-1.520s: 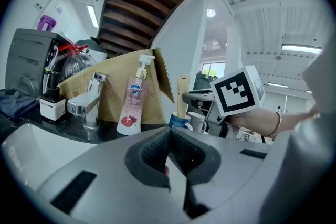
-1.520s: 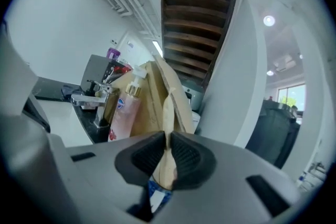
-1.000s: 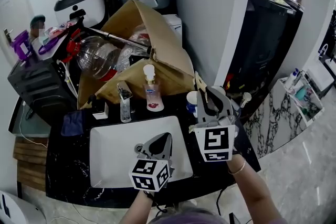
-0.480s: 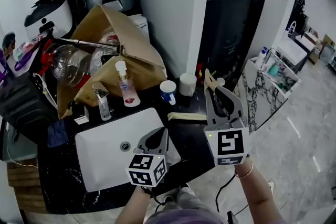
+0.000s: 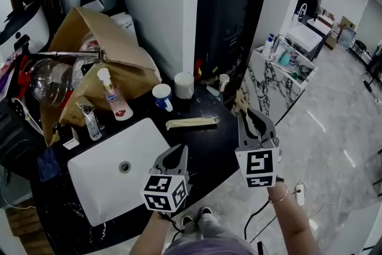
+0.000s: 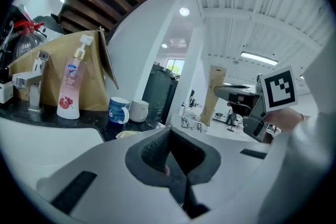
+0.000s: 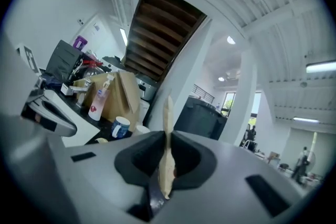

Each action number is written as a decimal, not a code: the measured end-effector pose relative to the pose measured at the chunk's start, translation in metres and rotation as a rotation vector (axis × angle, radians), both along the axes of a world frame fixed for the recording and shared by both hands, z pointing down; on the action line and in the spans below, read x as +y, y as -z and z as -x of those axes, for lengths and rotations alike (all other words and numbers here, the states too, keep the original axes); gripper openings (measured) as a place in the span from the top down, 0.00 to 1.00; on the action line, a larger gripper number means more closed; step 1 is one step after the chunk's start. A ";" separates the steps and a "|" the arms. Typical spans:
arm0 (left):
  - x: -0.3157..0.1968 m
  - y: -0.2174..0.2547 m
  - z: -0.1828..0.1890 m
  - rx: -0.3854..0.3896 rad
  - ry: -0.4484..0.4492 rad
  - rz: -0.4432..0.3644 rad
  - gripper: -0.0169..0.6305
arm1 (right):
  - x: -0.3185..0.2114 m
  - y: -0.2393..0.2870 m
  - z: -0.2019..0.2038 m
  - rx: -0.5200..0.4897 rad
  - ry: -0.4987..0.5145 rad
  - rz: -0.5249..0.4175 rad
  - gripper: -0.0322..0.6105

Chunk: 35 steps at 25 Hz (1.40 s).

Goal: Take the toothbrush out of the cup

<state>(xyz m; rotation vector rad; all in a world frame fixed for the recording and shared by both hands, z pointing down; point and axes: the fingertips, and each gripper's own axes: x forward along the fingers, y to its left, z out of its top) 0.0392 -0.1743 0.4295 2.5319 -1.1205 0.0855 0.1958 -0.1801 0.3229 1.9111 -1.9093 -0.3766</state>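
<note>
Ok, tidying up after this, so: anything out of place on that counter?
Yes: the cardboard box behind the sink gapes open with a clear jug on its side, and a pale flat strip lies loose on the counter.

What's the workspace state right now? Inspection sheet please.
Surface: black stone counter with white rectangular sink.
Job's things: pale wooden toothbrush in right tongs, in no cup; blue-and-white mug, white cup on counter.
Clutter: brown cardboard box, pump soap bottle, pale flat strip lying loose.
Grippers: left tongs shut, empty; right tongs shut on toothbrush.
Cables: black cable below right wrist.
Surroundings: grey glossy floor, white pillar.
</note>
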 end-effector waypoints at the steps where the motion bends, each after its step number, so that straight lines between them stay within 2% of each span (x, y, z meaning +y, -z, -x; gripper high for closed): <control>1: 0.000 -0.002 -0.003 -0.001 -0.004 0.005 0.97 | 0.000 -0.007 -0.002 0.008 -0.002 0.018 0.89; 9: -0.011 -0.012 -0.004 -0.006 0.037 0.031 0.97 | -0.011 -0.063 0.020 0.153 0.094 0.131 0.88; 21: -0.021 -0.025 0.032 -0.006 0.160 0.066 0.97 | -0.023 -0.130 0.077 0.296 0.284 0.243 0.88; 35: -0.022 -0.041 0.055 0.001 0.227 0.112 0.97 | -0.024 -0.183 0.105 0.361 0.398 0.405 0.84</control>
